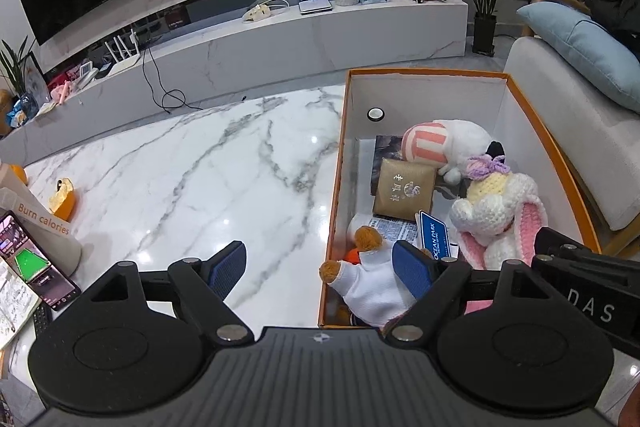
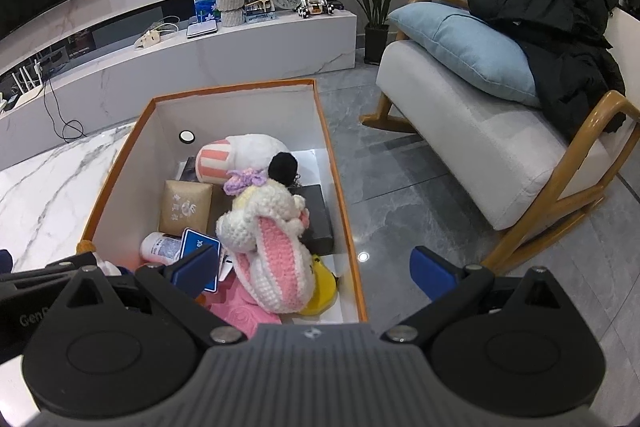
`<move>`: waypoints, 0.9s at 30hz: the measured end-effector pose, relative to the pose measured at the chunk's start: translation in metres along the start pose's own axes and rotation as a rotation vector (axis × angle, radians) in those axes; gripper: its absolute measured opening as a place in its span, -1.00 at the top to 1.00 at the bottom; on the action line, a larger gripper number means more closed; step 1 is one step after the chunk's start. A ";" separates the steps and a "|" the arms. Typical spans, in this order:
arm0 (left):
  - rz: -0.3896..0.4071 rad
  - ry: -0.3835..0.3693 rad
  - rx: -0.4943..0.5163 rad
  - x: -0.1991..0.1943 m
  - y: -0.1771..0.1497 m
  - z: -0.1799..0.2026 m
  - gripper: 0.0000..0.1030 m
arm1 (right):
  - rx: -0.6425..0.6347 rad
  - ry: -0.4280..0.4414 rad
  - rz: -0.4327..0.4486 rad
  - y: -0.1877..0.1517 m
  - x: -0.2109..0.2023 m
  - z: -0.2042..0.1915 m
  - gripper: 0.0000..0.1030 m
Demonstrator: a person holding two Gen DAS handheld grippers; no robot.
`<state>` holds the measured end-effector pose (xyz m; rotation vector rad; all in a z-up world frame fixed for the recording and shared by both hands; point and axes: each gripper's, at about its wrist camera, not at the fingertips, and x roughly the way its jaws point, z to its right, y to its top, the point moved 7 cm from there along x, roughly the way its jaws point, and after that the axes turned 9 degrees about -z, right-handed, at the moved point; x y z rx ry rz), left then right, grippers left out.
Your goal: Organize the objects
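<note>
Left wrist view:
Left gripper (image 1: pixel 320 267): your fingers stand spread wide, nothing between the pads; one blue pad (image 1: pixel 229 263) hangs over the table, the other over the box's near corner.
Box (image 1: pixel 338 163): orange-rimmed, white inside, sits on the marble table (image 1: pixel 192 179) at its right end.
Teddy bear (image 1: pixel 370 279): brown, in a white top, lies in the box's near corner, just beside your right-hand pad.
Other contents: crocheted rabbit (image 1: pixel 496 211), white plush with a striped pink patch (image 1: pixel 444 143), tan pouch (image 1: pixel 404 193), blue card (image 1: pixel 434 235).
Table's left edge: phone (image 1: pixel 36 263), screen lit.

Right wrist view:
Right gripper (image 2: pixel 316 269): your fingers are spread wide and empty; left pad (image 2: pixel 198 269) over the box, right pad over the floor beyond the rim.
Box (image 2: pixel 344 211): crocheted rabbit (image 2: pixel 272 231) lies centre, over a pink item (image 2: pixel 244 311) and a yellow toy (image 2: pixel 322 285).
Beside the box: a rocking chair (image 2: pixel 480 155) with a blue cushion.
</note>
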<state>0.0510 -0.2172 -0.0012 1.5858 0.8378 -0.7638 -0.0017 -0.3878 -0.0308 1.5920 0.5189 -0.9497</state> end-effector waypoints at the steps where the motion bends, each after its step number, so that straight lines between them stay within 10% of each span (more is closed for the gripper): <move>1: -0.001 0.001 0.000 0.000 0.000 0.000 -0.84 | -0.001 -0.002 0.000 0.000 0.000 0.000 -0.98; 27: 0.006 0.000 -0.002 0.001 -0.003 0.000 -0.83 | 0.001 -0.016 -0.014 -0.001 0.002 -0.001 -0.98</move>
